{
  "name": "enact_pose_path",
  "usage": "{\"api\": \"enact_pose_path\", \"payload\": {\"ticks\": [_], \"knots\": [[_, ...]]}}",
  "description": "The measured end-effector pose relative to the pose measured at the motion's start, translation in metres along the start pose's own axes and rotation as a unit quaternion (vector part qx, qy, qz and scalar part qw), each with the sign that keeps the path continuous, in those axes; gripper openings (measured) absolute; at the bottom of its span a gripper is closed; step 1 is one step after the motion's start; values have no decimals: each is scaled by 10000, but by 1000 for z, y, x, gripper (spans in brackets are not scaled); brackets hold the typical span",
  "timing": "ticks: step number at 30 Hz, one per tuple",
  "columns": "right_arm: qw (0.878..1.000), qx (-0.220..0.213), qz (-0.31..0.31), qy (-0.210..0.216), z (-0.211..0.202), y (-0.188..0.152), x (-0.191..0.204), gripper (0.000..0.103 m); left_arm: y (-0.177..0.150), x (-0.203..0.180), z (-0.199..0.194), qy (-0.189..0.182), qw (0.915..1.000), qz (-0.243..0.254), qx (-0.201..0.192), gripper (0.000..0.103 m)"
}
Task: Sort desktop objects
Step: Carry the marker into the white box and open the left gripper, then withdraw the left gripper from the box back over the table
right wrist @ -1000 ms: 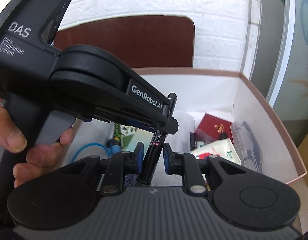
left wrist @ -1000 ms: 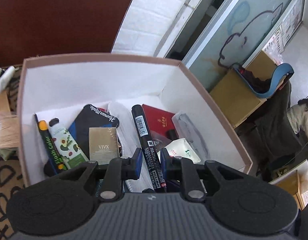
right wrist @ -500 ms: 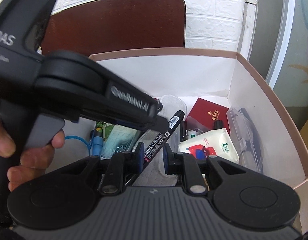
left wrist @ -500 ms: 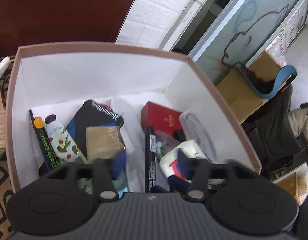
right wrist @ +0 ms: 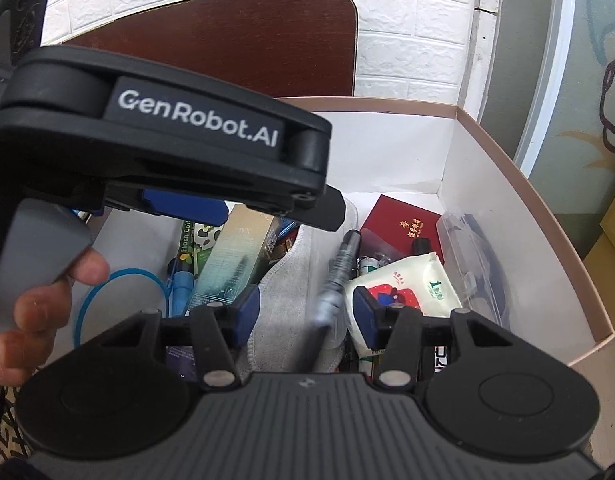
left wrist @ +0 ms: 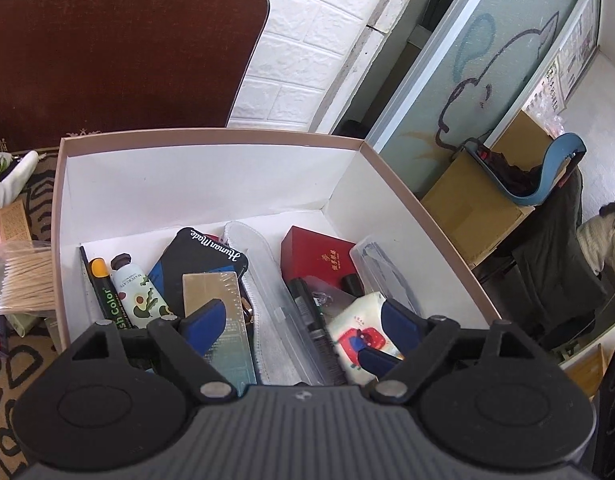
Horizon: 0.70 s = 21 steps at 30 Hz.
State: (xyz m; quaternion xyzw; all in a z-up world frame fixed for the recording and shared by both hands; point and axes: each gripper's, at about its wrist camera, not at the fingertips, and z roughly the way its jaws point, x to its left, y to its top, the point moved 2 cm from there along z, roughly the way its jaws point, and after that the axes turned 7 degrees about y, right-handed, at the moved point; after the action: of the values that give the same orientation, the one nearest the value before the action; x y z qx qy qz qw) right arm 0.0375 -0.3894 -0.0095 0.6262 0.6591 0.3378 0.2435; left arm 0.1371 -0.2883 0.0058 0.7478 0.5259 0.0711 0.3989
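A white box with a brown rim [left wrist: 211, 136] holds several desk items. A black marker [left wrist: 307, 312] lies in it between a clear case [left wrist: 267, 288] and a tissue pack [left wrist: 359, 320]. In the right wrist view the marker [right wrist: 339, 272] is blurred, loose between the fingers. My left gripper [left wrist: 303, 324] is open and empty above the box. My right gripper [right wrist: 305, 312] is open too, its jaws apart over the box [right wrist: 507, 160]. The left gripper [right wrist: 243, 204] shows in the right wrist view at upper left, held by a hand.
In the box lie a red case [left wrist: 315, 252], a hand cream tube [left wrist: 135, 292], a gold carton [left wrist: 215, 292], a highlighter [left wrist: 107, 296] and a black-blue pouch [left wrist: 203, 256]. A brown chair back [left wrist: 107, 40] stands behind. Cotton swabs [left wrist: 23, 276] lie left of the box.
Both grippers have opened. The black marker, held by both a second ago, has dropped into the box. The left gripper has risen a little.
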Motion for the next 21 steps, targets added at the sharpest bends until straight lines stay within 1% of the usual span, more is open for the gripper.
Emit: {"api": "enact_pose_path", "payload": {"ticks": [15, 21], "knots": [[9998, -172, -30, -56, -25, -2, 14, 54, -8, -3, -28, 45, 9998, 90, -187, 88], [9996, -267, -110, -27, -28, 2, 20, 55, -13, -3, -41, 43, 9995, 119, -296, 88]]}}
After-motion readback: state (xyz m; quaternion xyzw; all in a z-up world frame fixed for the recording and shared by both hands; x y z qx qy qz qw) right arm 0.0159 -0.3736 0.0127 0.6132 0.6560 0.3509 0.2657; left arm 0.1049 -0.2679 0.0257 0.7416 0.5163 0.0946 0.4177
